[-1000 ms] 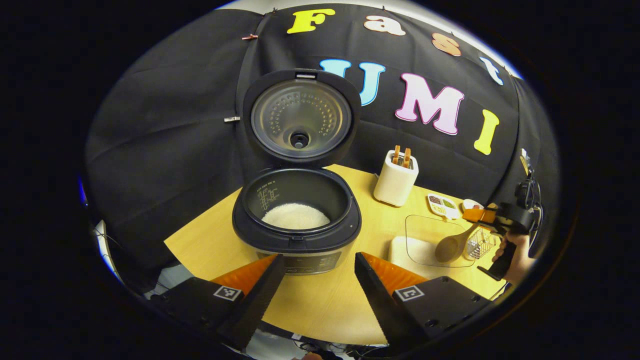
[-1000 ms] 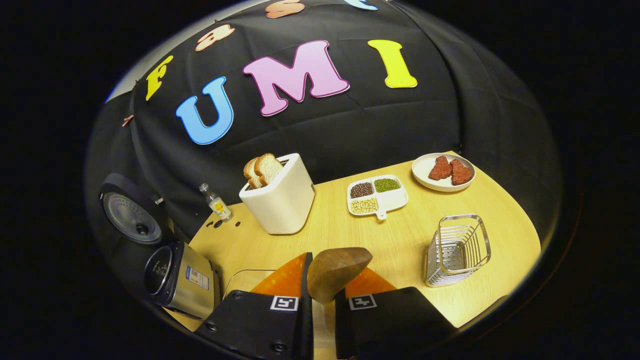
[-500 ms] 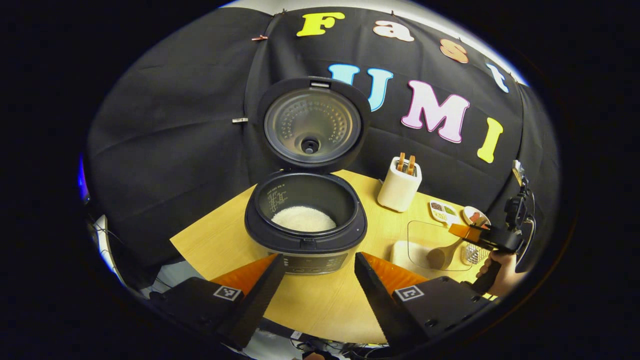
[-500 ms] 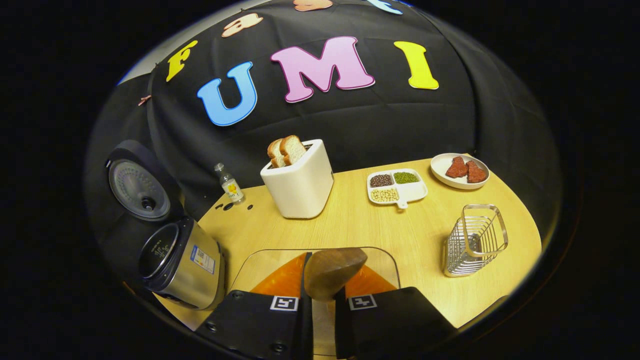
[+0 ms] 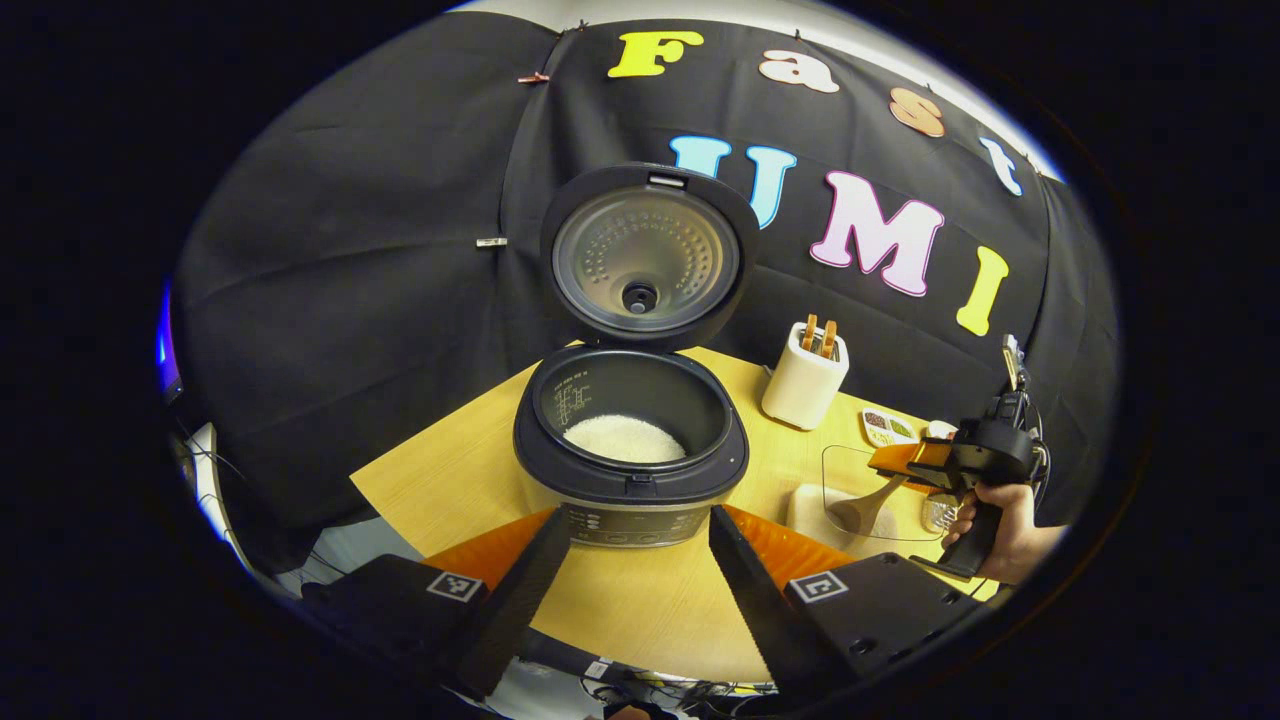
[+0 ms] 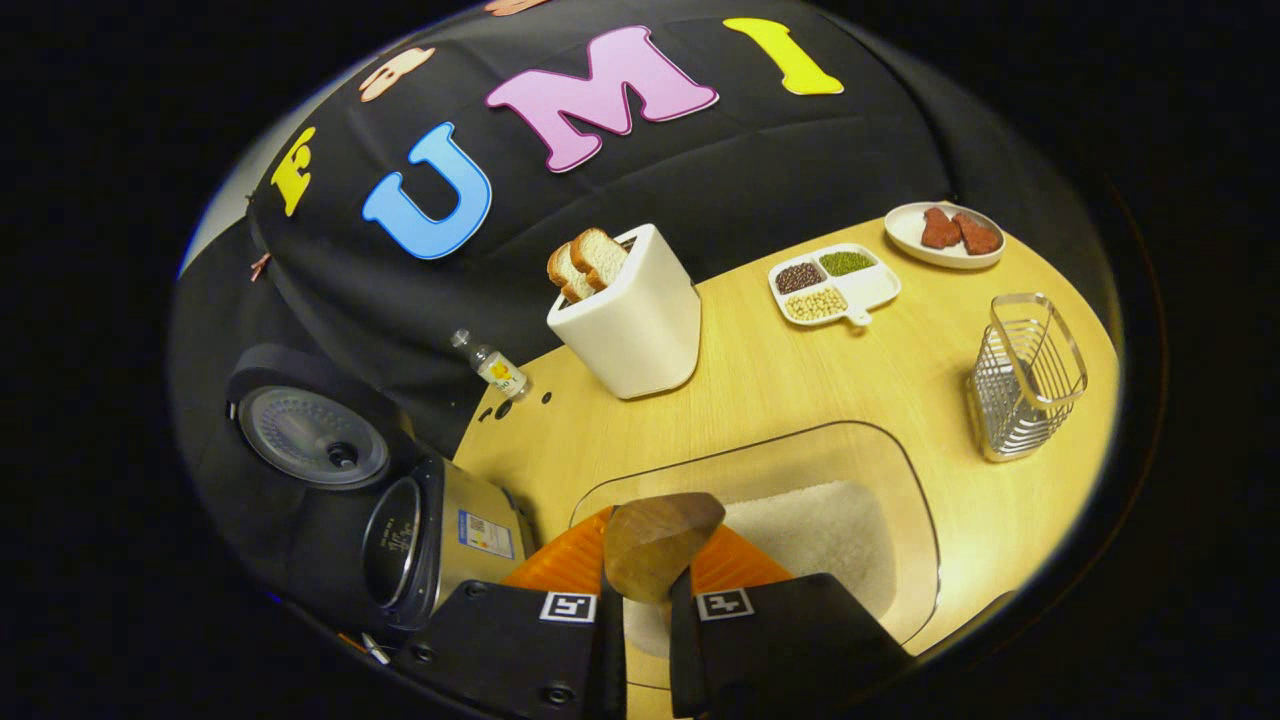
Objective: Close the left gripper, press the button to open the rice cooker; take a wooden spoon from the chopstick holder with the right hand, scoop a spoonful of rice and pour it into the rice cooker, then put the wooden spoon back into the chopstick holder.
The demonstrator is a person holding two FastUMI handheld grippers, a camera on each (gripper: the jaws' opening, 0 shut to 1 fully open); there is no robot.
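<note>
- In the left gripper view the left gripper (image 5: 630, 560) hangs in front of the rice cooker (image 5: 630, 470) with its two fingers spread wide apart, pinching nothing.
- The rice cooker stands on the wooden table (image 5: 450, 480) with its lid (image 5: 648, 258) swung up and upright; white rice lies in the bottom of the inner pot (image 5: 625, 437).
- In the right gripper view the right gripper (image 6: 645, 610) has its fingers pressed together on the handle of the wooden spoon (image 6: 655, 545), whose bowl sticks out forward (its back faces the camera).
- The spoon bowl hangs over a clear container (image 6: 900, 500) holding a heap of white rice (image 6: 810, 525); whether the bowl touches the rice I cannot tell.
- The left gripper view shows the same right gripper farther off, held by a hand (image 5: 1005, 525), with the spoon angled down into the clear container.
- The wire chopstick holder (image 6: 1025, 375) stands on the table just beside the container, on its right in the right gripper view.
- Farther back sit a white toaster (image 6: 630, 320) with bread slices, a divided dish (image 6: 835, 285) of beans, a plate (image 6: 945, 235) with red pieces, and a small bottle (image 6: 492, 365) near the cooker.
</note>
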